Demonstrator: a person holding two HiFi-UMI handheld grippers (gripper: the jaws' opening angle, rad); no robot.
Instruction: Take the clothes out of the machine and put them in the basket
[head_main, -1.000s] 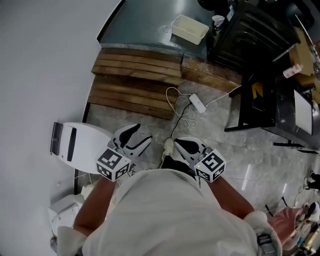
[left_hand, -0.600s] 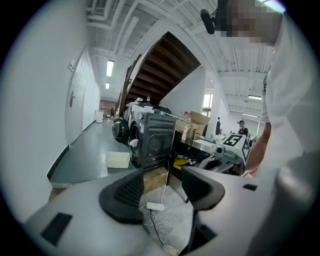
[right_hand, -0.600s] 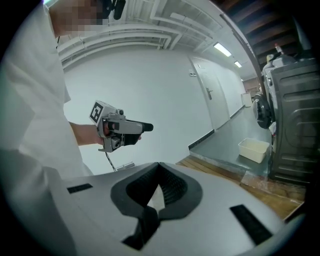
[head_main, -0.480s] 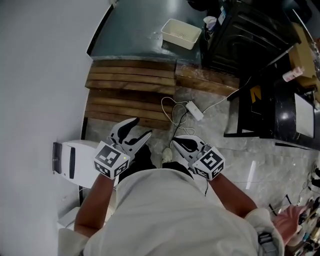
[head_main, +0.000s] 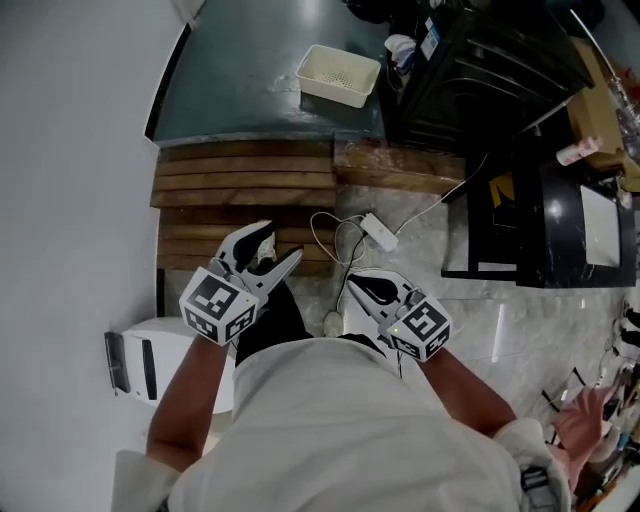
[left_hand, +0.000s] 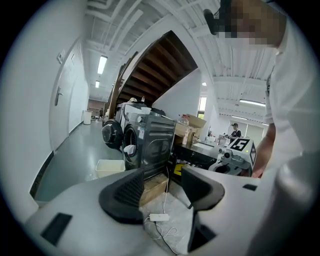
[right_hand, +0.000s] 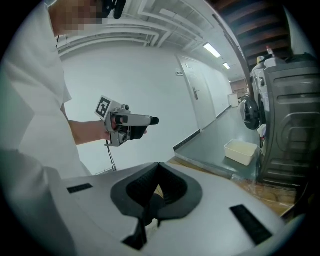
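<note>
The left tool (head_main: 278, 247) is open with nothing between its jaws, the right tool (head_main: 353, 284) is closed and empty, both well apart from the machine (head_main: 480, 70), where clothes (head_main: 399, 46) show near the basket (head_main: 338, 75).

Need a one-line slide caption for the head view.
Left tongs open, right tongs shut, both empty, held over the floor short of the white basket and dark machine.
</note>
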